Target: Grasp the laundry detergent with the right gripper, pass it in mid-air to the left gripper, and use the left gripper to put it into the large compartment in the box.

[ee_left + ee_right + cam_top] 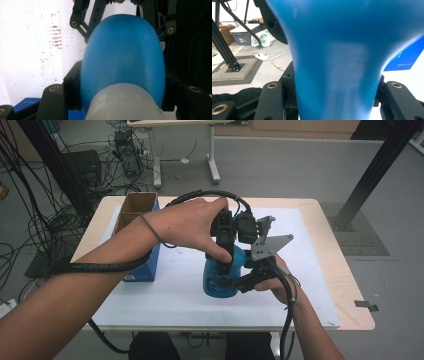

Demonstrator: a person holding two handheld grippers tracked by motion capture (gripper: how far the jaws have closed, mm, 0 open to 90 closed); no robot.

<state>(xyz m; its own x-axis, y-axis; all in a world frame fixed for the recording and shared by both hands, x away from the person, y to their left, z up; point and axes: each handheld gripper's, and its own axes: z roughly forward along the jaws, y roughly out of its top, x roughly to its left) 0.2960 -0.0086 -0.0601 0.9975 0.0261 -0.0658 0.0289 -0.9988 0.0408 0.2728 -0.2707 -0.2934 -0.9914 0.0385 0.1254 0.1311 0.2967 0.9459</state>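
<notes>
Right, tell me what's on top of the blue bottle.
The left gripper comes down on the bottle from above, shut on its upper part, where the left gripper view shows a pale cap. The cap's top is out of sight.

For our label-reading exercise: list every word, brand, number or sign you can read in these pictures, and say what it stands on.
None can be read.
blue bottle: dark print on its front, too blurred.
blue box: a few lines of white print on its side, too small.
blue box, low corner: faint pale marks, unreadable.
</notes>
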